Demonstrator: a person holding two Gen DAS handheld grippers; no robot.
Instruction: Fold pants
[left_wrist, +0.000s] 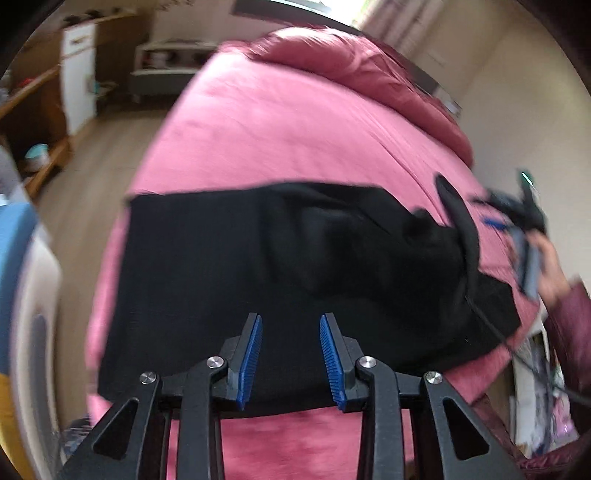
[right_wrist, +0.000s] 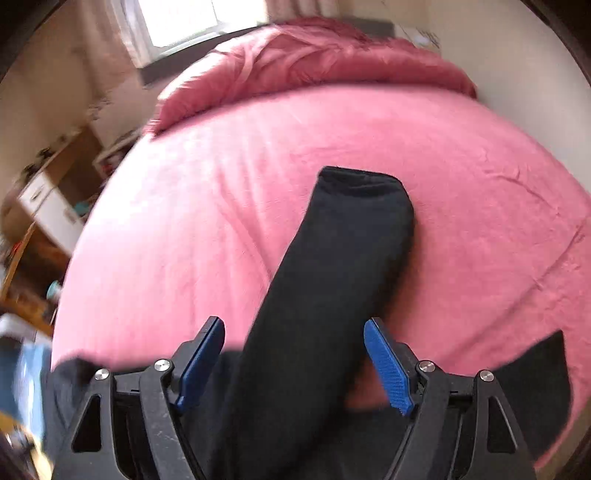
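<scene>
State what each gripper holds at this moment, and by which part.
Nothing is held. The left gripper and right gripper both stand open above the black pants, pads not pressing the cloth.

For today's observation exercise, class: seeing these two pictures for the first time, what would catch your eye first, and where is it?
The black pants stand out first, spread across the near part of the pink bed. Next come the blue-padded left tongs, open above the cloth at the bottom of the left view. In the right view, the right tongs stand wide over a pant leg that runs up the sheet.
</scene>
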